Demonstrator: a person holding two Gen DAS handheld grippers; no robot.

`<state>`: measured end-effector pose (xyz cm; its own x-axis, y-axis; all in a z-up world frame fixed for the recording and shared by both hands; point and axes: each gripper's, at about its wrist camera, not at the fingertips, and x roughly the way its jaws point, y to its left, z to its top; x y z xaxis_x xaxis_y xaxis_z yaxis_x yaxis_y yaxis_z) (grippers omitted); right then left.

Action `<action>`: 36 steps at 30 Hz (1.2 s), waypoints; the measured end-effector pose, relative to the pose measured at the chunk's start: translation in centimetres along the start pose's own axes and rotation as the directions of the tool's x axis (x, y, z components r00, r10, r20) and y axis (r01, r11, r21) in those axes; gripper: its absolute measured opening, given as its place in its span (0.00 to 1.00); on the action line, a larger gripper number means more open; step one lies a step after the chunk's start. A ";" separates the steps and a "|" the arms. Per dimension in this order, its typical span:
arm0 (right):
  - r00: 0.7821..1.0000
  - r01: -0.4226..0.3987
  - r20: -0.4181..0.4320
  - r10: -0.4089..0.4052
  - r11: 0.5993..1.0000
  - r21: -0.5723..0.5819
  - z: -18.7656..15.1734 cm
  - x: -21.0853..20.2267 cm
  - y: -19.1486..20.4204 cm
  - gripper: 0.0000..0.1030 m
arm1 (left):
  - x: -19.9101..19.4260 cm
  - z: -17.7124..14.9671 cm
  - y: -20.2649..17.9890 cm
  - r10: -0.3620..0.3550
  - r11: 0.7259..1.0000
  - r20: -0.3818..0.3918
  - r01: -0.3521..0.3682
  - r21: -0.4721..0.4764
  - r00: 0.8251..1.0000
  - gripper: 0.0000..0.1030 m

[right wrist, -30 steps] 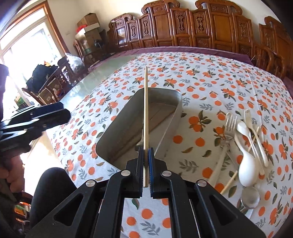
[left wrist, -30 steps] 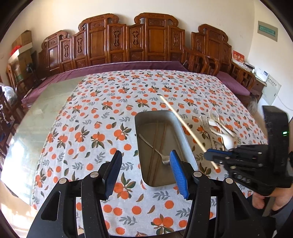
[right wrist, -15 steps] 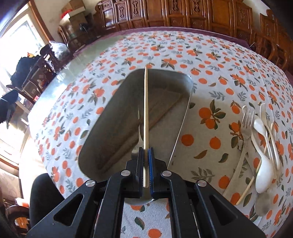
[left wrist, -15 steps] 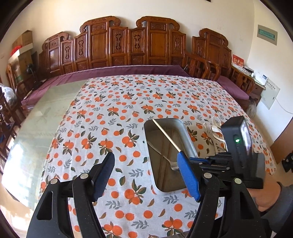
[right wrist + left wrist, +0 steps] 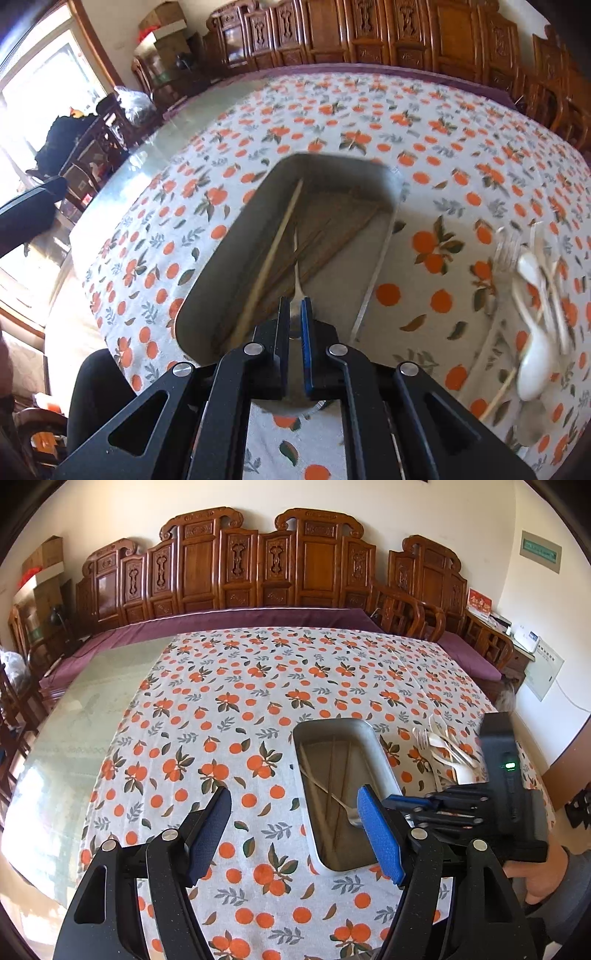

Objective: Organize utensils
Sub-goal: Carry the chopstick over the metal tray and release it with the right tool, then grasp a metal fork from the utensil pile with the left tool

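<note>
The pale wooden chopstick (image 5: 271, 254) lies loose in the rectangular steel tray (image 5: 376, 258), at ten o'clock from the nearly closed, empty right claw (image 5: 294, 314). Lift clear, then fetch the white plastic cutlery pile (image 5: 535, 295) at three o'clock. Left claw (image 5: 293, 834) gapes wide, empty.

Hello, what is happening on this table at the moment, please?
A person holding a gripper in each hand is sorting utensils into a metal tray on the orange-patterned tablecloth. A light chopstick now lies inside the tray, free of the right gripper, whose jaws stand almost shut above a fork there. The left gripper hangs wide open and empty beside the tray. A pile of forks and spoons waits on the cloth.
</note>
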<state>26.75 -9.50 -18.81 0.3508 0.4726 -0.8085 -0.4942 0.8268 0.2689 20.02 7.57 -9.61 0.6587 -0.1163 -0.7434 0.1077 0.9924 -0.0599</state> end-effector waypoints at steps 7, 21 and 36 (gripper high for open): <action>0.994 0.059 0.092 -0.054 0.997 -0.042 -0.8 -6.2 -1.0 0.08 | -0.5 0.6 -1.3 -0.026 1.000 0.002 0.026 0.004 1.000 0.66; 0.966 0.173 0.193 -0.174 0.985 0.019 -2.8 -15.1 -5.4 0.13 | -1.9 2.0 -5.5 -0.074 0.995 0.016 0.072 0.063 0.997 0.68; 0.960 0.217 0.153 -0.234 0.969 0.120 -6.3 -14.7 -13.1 0.26 | 4.0 2.3 -11.7 -0.145 0.980 -0.070 0.153 0.124 0.987 0.73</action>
<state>23.06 -29.19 -13.73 0.5738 0.3071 -0.7592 -0.3075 0.9400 0.1479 23.13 -4.61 -10.30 0.5822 -0.2560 -0.7717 0.2983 0.9502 -0.0902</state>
